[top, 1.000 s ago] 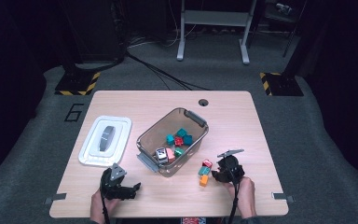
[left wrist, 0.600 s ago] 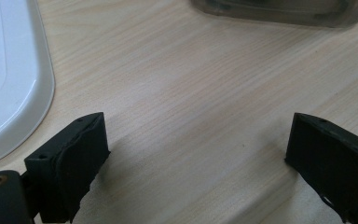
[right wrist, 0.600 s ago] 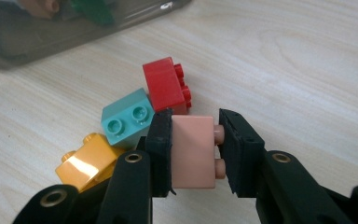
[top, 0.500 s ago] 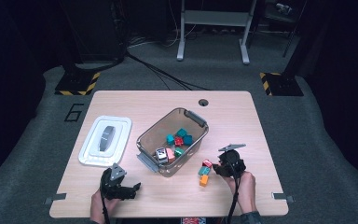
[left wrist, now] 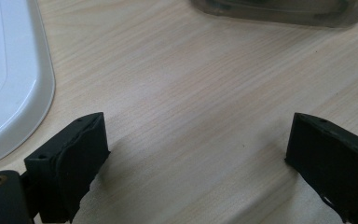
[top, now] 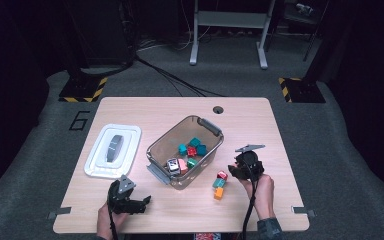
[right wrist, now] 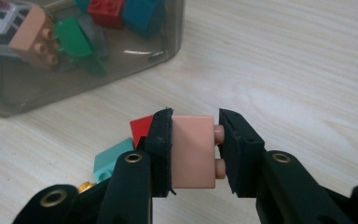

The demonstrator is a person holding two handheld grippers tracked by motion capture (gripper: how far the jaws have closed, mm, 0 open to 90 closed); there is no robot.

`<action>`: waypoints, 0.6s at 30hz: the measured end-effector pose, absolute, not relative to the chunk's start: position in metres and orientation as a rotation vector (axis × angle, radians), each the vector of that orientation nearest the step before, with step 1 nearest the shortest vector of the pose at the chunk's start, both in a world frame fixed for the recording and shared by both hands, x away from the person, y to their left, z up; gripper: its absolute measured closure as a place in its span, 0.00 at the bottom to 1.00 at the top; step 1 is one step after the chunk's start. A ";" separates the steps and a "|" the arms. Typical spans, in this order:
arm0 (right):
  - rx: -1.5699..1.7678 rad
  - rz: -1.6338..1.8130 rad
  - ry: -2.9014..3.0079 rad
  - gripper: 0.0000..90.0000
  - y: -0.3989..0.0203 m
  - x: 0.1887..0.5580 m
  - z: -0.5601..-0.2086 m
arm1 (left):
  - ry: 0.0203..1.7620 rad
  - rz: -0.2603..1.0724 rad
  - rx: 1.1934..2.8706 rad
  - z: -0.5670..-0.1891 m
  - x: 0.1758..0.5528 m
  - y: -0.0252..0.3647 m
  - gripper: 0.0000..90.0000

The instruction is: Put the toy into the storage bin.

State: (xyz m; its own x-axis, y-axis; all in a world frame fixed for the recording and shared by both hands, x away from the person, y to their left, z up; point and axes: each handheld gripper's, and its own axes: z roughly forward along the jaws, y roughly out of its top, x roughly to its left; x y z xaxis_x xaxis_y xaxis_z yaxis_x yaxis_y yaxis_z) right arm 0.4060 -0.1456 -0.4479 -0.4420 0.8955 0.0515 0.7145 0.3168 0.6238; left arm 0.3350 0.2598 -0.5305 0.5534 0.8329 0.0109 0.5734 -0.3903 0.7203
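The high view is looking down and forward from above the person's side, far enough to be taking in the whole wooden table (top: 260, 120) and the floor around it. The left gripper view is sitting very low and close, looking along the tabletop toward the white lid (left wrist: 9, 79) and the clear bin (left wrist: 279, 11). The right gripper view is also looking from close up, facing the same bin (right wrist: 74, 56). All three are sharing the bin and the tabletop.
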 end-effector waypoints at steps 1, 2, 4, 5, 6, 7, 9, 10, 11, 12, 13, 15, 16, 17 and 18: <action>1.444 0.840 2.282 0.74 -0.146 0.408 -0.447 | 1.124 0.491 2.112 -0.530 0.335 0.260 0.06; 1.436 0.844 2.279 0.74 -0.146 0.409 -0.445 | 1.125 0.489 2.111 -0.531 0.335 0.260 0.06; 1.421 0.851 2.277 0.74 -0.146 0.412 -0.442 | 1.125 0.489 2.111 -0.531 0.335 0.260 0.06; 1.428 0.852 2.268 0.74 -0.145 0.413 -0.440 | 1.127 0.492 2.103 -0.531 0.335 0.260 0.06; 1.430 0.852 2.267 0.74 -0.145 0.413 -0.439 | 1.130 0.495 2.100 -0.531 0.335 0.259 0.06; 1.426 0.856 2.269 0.74 -0.144 0.415 -0.437 | 1.128 0.496 2.101 -0.531 0.335 0.259 0.06; 1.417 0.861 2.262 0.74 -0.144 0.417 -0.433 | 1.126 0.499 2.106 -0.531 0.335 0.260 0.06; 1.422 0.863 2.258 0.74 -0.144 0.417 -0.431 | 1.125 0.498 2.107 -0.531 0.335 0.260 0.06; 1.418 0.870 2.256 0.74 -0.143 0.418 -0.429 | 1.126 0.498 2.106 -0.531 0.335 0.260 0.06; 1.404 0.869 2.256 0.74 -0.143 0.419 -0.427 | 1.126 0.496 2.106 -0.531 0.335 0.260 0.06; 1.405 0.873 2.256 0.74 -0.143 0.420 -0.425 | 1.129 0.497 2.101 -0.531 0.335 0.259 0.05; 1.397 0.878 2.254 0.74 -0.143 0.422 -0.421 | 1.127 0.500 2.108 -0.531 0.335 0.259 0.03; 1.400 0.878 2.249 0.74 -0.142 0.423 -0.418 | 1.127 0.483 2.118 -0.531 0.335 0.258 0.00; 1.405 0.883 2.247 0.74 -0.142 0.423 -0.417 | 1.119 0.487 2.126 -0.531 0.336 0.258 0.00; 1.394 0.884 2.245 0.74 -0.142 0.424 -0.415 | 1.119 0.484 2.125 -0.531 0.336 0.258 0.00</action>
State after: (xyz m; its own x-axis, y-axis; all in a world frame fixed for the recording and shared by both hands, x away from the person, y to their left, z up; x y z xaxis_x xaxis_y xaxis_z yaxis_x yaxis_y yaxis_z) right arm 0.4242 -0.1419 -0.4148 -0.4525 0.8913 0.0274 0.6709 0.3200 0.6689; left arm 0.3356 0.2583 -0.5313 0.5618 0.8272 0.0119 0.5753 -0.4010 0.7129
